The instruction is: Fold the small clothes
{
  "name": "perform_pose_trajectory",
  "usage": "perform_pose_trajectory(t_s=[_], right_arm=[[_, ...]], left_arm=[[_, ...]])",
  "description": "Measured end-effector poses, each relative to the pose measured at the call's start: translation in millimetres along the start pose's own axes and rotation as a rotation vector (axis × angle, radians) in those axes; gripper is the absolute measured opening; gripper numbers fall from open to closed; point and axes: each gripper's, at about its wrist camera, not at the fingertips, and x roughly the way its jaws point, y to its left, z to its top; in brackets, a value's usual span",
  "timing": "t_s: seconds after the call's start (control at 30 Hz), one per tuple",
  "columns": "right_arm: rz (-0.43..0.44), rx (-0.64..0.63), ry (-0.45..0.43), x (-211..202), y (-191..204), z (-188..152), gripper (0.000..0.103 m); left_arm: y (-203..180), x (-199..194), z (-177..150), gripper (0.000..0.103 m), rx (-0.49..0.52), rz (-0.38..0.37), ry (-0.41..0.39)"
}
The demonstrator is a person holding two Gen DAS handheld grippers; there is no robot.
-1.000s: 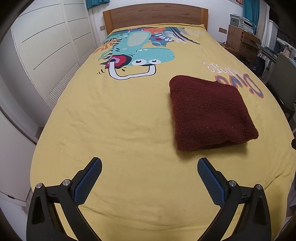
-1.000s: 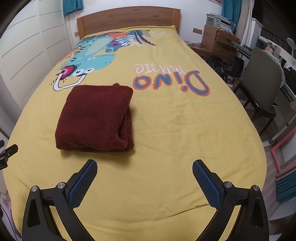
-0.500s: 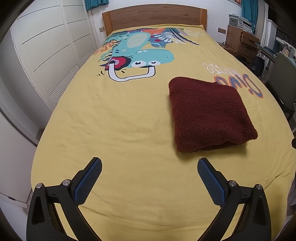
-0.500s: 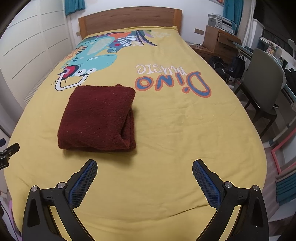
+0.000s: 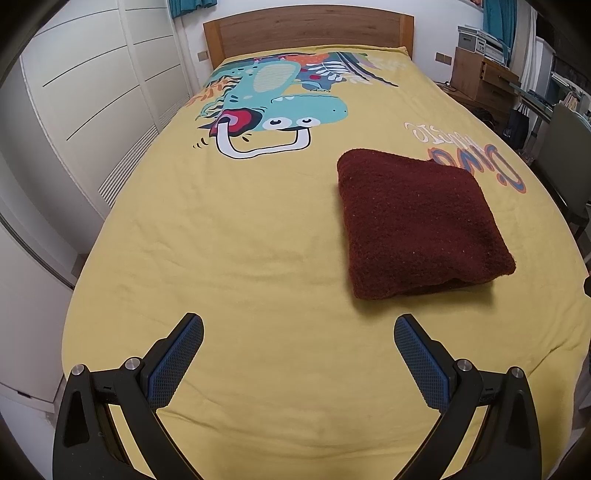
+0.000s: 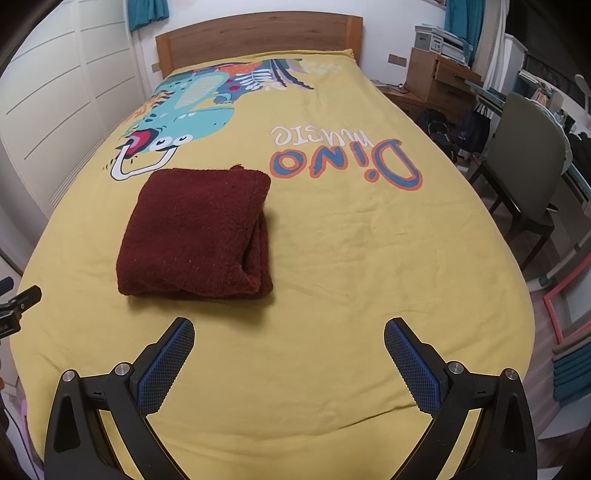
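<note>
Nearest, left gripper (image 5: 298,325) and right gripper (image 6: 289,328), black with blue dimpled pads, both spread wide, grasping nothing. Beyond, lying folded into a thick rectangle on the wrinkled yellow dinosaur-print bedspread (image 5: 236,236): fuzzy dark-red knit garment (image 6: 195,230). Farthest, plain wooden headboard (image 5: 310,31).

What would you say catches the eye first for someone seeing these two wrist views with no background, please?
First, the bright yellow bedspread filling both views, with a teal cartoon dinosaur printed near the wooden headboard and "Dino music" lettering towards the chair side. Next, the dark red fuzzy garment, folded into a neat block, lying alone mid-bed. The left gripper and right gripper both hover open near the foot, touching nothing.
</note>
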Motion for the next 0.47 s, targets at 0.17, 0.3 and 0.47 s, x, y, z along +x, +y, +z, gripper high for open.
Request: perform_pose_trajectory(t_s=[0.17,0.3,0.47], right_arm=[[0.001,-0.002,0.006,1.3,1.6,-1.6,0.103],[0.002,-0.004,0.013,3.9,2.7,-4.0,0.103],[0.011,-0.003,0.016,4.0,4.2,-4.8,0.103]], left_arm=[[1.1,-1.3,-0.5,0.102,-0.009,-0.01,0.002],[2.6,-2.0,0.2,0.102,-0.011,-0.017,0.002],[3.3,-2.1,-0.1,0.102,-0.018,-0.016,0.0]])
